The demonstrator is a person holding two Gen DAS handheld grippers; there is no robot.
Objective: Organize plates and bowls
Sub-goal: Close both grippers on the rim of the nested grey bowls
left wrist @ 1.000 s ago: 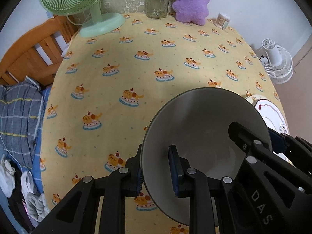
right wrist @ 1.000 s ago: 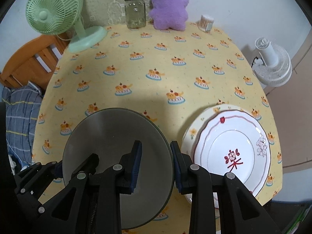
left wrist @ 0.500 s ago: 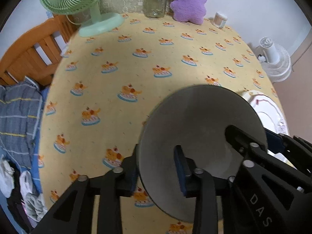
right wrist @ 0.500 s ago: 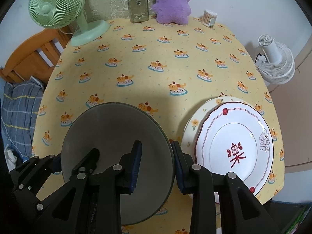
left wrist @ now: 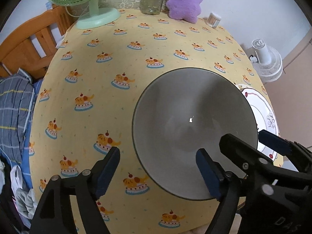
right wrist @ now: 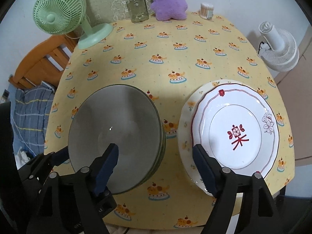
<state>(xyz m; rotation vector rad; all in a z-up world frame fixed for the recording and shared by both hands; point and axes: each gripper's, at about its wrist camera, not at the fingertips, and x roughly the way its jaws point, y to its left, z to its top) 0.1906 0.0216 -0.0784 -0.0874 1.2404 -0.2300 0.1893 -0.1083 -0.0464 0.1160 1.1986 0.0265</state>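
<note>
The grey bowl (right wrist: 117, 136) sits on top of a stack of matching bowls on a round table covered by a yellow cloth (right wrist: 175, 44) printed with little cakes. Take this bowl stack as the landmark. Just to its right, apart from it by a strip of cloth, lies a white plate (right wrist: 236, 130) with a red flower mark, resting on a larger cream plate (right wrist: 186, 117) beneath it.

Two handheld grippers point steeply down at the near rim of the bowl. The left gripper (left wrist: 158, 167) has just been opening: its fingers are spread wide, straddling the bowl's left near edge, one finger outside over the cloth and the other over the bowl's inside, and neither appears to press on the rim. The right gripper (right wrist: 156, 167) has also just been opening; its fingers are spread, one above the bowl's inside, the other over the edge of the cream plate, with the bowl's right rim and the strip of cloth between them. Neither holds anything.

The bowl looks set down and released. It is round, so no long axis matters; both hands are about equally near it, left on its left side, right on its right.

Far behind the bowl stack, at the table's back edge, stand a green fan (right wrist: 58, 17), a glass jar (right wrist: 137, 6) and a purple plush toy (right wrist: 168, 0).
</note>
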